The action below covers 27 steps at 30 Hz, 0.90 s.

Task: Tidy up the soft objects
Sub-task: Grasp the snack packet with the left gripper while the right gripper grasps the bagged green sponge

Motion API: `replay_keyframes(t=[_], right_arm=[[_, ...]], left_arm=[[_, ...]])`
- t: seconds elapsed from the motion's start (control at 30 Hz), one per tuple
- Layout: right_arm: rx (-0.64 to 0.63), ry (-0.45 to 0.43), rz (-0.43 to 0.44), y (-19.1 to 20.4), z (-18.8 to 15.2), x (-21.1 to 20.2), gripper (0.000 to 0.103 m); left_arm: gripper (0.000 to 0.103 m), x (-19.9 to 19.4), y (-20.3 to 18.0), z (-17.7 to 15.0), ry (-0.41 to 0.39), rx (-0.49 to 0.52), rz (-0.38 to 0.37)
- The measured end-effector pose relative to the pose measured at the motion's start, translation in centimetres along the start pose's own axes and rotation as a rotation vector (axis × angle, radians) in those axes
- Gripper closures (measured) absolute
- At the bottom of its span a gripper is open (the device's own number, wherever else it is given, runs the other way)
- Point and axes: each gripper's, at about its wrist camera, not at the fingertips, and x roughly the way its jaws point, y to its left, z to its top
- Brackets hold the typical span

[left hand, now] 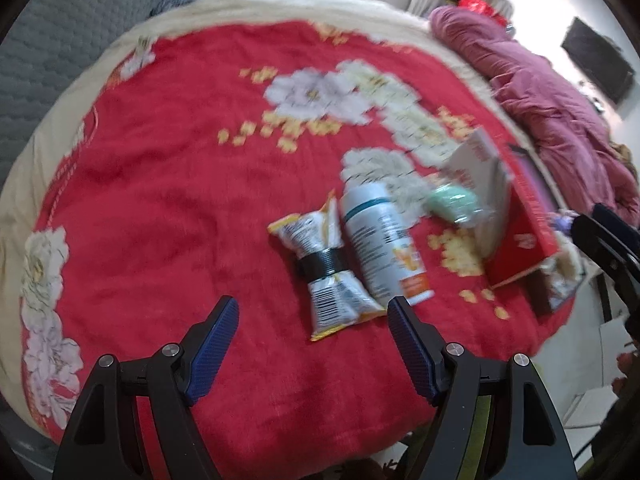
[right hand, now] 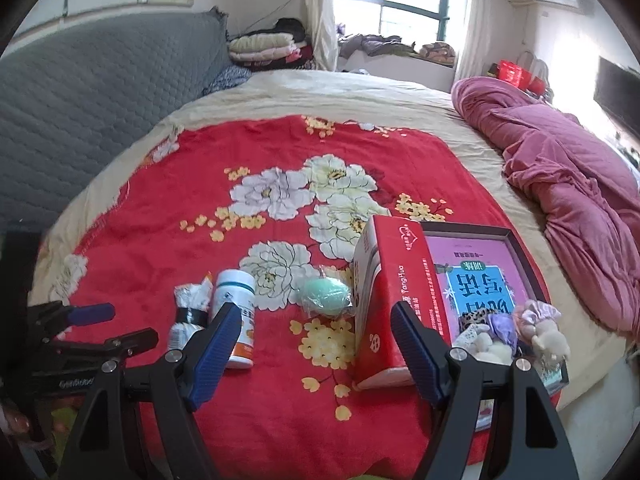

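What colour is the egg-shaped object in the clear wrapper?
Mint green egg; the right wrist view shows it best.

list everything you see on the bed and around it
red floral plush blanket: 1, covers bed
crumpled snack packet bound with black tape: 1, white-yellow, left of bottle
white plastic bottle: 1, lying beside packet
mint green egg-shaped sponge in clear wrap: 1, between bottle and box
red cardboard box: 1, beside tray
dark framed tray: 1, holds fluffy scrunchies
pink quilt: 1, bed's right edge
left gripper: open
right gripper: open
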Motion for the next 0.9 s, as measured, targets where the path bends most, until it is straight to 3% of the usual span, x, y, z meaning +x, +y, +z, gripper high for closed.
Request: replay_keyframes(t=[0.3,0.53,0.9], right_arm=[[-0.219,0.098,-0.048,1.4,0.6,5.4,0.026],[-0.417,0.222,-0.060,2.9,1.3,10.8,0.026],[-0.843,0.380,-0.165,5.9,0.0,16.9,0.027]], left_arm=[[0.025,5.3,0.7,1.6,0.082,-0.054,0.022],[0.025,7.6,0.6,2.6,0.113,-0.068,0.002],[0.024,9.1,1.5,2.8,0.131,-0.113,-0.045]])
